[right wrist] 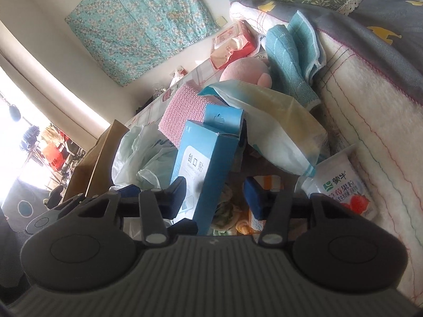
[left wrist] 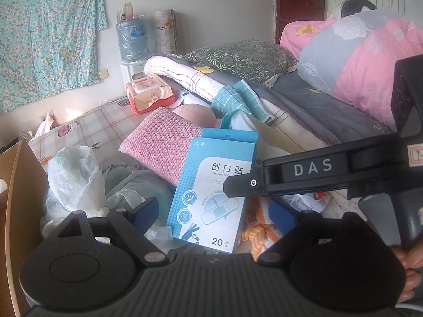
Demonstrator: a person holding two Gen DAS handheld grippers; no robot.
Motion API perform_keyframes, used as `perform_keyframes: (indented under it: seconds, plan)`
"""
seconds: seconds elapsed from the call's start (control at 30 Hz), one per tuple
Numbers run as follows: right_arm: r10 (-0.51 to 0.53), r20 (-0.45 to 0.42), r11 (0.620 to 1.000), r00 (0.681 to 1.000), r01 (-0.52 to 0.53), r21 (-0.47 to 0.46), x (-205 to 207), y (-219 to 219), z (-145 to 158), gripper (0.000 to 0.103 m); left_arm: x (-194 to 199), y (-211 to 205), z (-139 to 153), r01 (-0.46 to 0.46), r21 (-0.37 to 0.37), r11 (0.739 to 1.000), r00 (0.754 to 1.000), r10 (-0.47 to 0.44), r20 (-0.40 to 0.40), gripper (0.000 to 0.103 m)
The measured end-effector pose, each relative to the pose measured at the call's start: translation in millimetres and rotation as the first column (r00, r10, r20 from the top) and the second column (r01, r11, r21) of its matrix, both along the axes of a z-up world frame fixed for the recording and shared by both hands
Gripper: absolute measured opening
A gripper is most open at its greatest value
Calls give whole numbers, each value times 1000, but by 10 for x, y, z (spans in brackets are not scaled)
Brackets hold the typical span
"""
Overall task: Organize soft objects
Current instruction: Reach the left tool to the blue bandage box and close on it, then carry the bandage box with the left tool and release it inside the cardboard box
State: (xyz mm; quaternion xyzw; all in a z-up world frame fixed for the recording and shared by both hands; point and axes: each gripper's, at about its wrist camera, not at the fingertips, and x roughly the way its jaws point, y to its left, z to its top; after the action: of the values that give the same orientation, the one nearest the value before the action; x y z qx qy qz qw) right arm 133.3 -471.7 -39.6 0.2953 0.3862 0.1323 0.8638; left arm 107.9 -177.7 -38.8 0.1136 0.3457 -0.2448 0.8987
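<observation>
your right claw (right wrist: 215,198) straddles the blue bandage box (right wrist: 205,163) standing in the clutter beside the bed (right wrist: 370,121), pads not yet pressing; left claw (left wrist: 216,211) gapes apart. next, pinch the box squarely.

A blue bandage box (right wrist: 205,169) is seen upright between the parted pads of the right gripper (right wrist: 215,198), backed by a pink knitted cloth (right wrist: 182,111), a teal towel (right wrist: 288,60), a tissue pack (right wrist: 277,121) and a yogurt pouch (right wrist: 343,185) beside a white blanket (right wrist: 370,121).
</observation>
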Motion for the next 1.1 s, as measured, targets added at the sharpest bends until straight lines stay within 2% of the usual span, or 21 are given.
perform_keyframes:
  seconds: [0.07,0.4,0.53,0.6,0.67,0.8,1.1]
  plan:
    - [15,-10,1000,1000,-15,7,56,-3,-28,43,78,-31,-29,-5,4,1000,1000,6,-18,90]
    - [50,-47,998,998,-48,46,297,-46,-89,42,376,-129,-201,-24,31,999,993,27,-118,90]
    - [52,-49,997,997,-49,56,316,-54,-85,36,428,-107,-219,-49,27,998,990,52,-129,78]
    - [52,-41,997,998,-50,52,307,-29,-58,33,420,-71,-202,-47,4,999,990,47,-134,78]
    - [57,-35,997,998,-55,52,272,0,-23,29,393,-52,-181,-46,-11,999,991,44,-128,78]
    - [52,-16,998,999,-51,32,190,57,90,29,302,5,-95,-42,-32,999,995,39,-96,78]
    - [70,88,998,994,-70,-6,-197,247,528,28,-31,235,257,-42,-97,994,999,41,-12,77]
